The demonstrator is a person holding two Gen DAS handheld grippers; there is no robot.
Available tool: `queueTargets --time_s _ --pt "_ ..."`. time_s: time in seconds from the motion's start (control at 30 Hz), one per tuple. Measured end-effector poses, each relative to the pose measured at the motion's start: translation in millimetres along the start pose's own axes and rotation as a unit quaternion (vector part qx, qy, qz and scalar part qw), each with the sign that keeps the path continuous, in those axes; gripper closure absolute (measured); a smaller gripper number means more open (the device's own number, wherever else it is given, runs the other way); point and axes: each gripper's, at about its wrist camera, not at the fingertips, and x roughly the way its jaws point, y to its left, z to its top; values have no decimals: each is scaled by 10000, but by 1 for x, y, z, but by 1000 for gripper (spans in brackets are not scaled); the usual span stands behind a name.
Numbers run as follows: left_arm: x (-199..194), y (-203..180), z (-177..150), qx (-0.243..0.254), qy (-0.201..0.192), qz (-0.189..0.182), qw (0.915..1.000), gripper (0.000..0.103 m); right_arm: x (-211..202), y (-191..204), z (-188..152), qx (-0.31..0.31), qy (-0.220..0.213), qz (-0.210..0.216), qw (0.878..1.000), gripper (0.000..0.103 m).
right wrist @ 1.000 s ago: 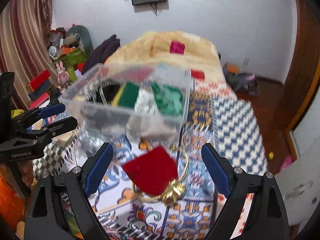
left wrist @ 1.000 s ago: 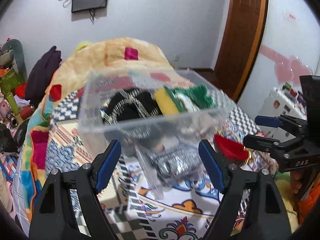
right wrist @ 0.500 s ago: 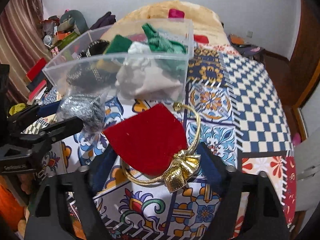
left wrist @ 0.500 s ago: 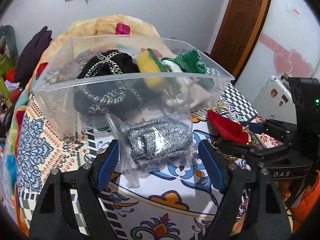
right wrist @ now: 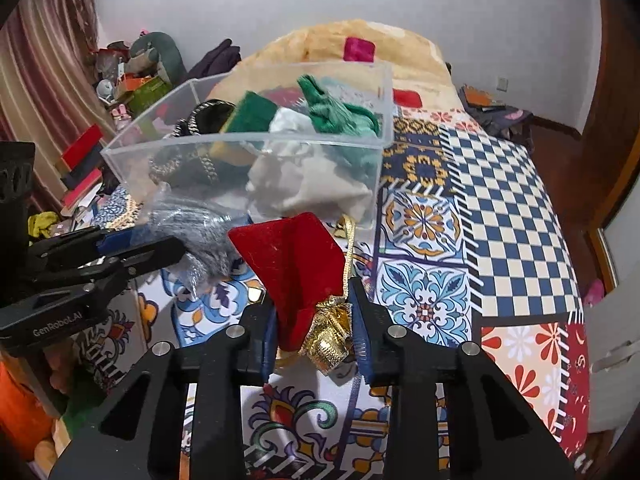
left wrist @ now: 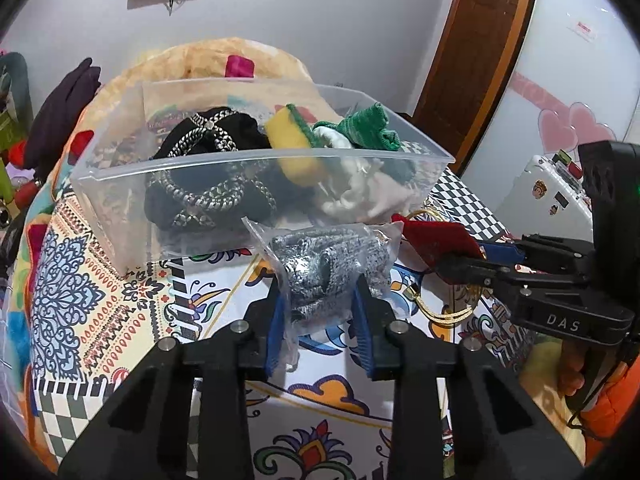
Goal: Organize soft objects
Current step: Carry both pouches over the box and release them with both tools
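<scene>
Both grippers are matte black plastic with blue finger pads and round silver screws. The left gripper (left wrist: 320, 316) reads "GenRobot.AI" on its side; the right gripper (right wrist: 314, 334) reads "DAS". Bare fingers (left wrist: 570, 372) and an orange sleeve (left wrist: 612, 404) show behind.

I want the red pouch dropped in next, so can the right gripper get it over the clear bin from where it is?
Probably yes: the right gripper grips the red pouch just before the open-topped clear bin, nothing between.
</scene>
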Motion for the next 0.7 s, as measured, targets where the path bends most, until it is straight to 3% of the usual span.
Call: queueTargets --time_s 0.37,0.7 --pt "-44 4 12 -78 -556 20 9984 74 -36 21 20 -200 -618 25 9979 76" --pt "-84 14 46 31 -1230 385 9917 74 -62 33 59 -337 -1344 -9 9903 76"
